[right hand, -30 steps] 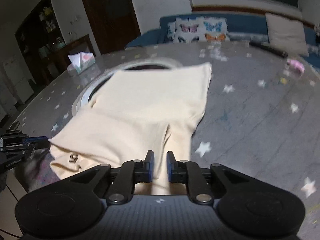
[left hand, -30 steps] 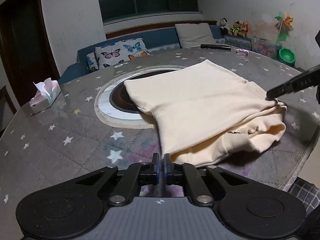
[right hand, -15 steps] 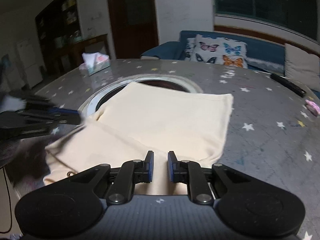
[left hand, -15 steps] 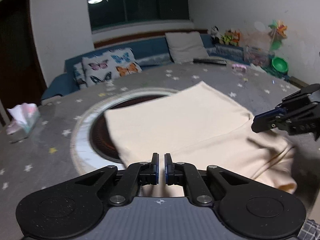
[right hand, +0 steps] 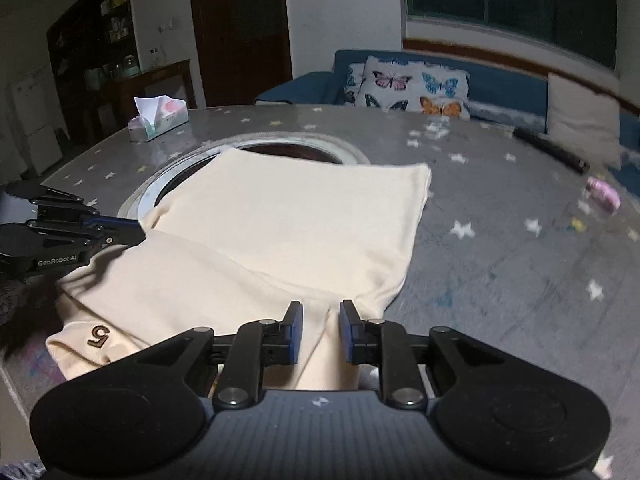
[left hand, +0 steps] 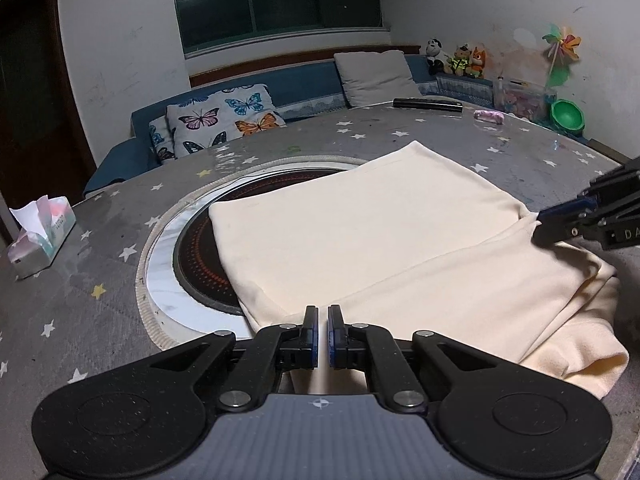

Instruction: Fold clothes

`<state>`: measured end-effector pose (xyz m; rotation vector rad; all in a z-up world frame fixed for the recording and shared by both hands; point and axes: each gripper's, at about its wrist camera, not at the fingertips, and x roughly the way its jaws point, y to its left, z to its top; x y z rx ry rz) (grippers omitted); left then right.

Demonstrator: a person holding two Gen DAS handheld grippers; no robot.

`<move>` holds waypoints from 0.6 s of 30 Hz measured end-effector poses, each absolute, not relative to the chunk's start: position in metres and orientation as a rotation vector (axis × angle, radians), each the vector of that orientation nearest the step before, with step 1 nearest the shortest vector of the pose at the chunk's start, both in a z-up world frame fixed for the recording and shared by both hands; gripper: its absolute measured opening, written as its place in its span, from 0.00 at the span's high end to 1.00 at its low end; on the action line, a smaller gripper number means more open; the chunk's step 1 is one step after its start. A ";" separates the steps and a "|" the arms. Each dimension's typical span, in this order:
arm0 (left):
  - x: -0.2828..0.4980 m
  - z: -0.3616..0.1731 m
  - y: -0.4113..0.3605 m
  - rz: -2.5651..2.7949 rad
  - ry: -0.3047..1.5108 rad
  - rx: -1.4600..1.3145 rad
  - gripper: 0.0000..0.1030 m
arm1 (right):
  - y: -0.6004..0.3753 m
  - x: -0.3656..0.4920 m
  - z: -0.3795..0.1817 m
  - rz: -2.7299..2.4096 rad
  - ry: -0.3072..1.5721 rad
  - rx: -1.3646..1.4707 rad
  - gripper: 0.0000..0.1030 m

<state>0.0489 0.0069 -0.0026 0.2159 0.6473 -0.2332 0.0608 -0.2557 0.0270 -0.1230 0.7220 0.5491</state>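
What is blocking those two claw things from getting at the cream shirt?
Nothing visible. The left gripper and the right gripper each sit right at an edge of the cream garment, with cloth showing between their fingers. The tissue box stands well off to the side.

The folded cream garment lies on the grey star-patterned desk, its far-left corner over the round inset hob. A tissue box sits far left on the desk; a black remote and small pink object lie at the far right edge.
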 end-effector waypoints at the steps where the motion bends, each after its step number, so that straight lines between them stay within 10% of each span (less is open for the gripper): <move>1: 0.049 -0.003 0.007 -0.232 0.647 0.219 0.94 | -0.255 0.060 0.028 0.543 0.709 -0.122 0.97; 18: 0.024 0.010 -0.013 -0.308 0.602 0.264 0.92 | -0.240 0.033 0.046 0.683 0.641 -0.231 0.90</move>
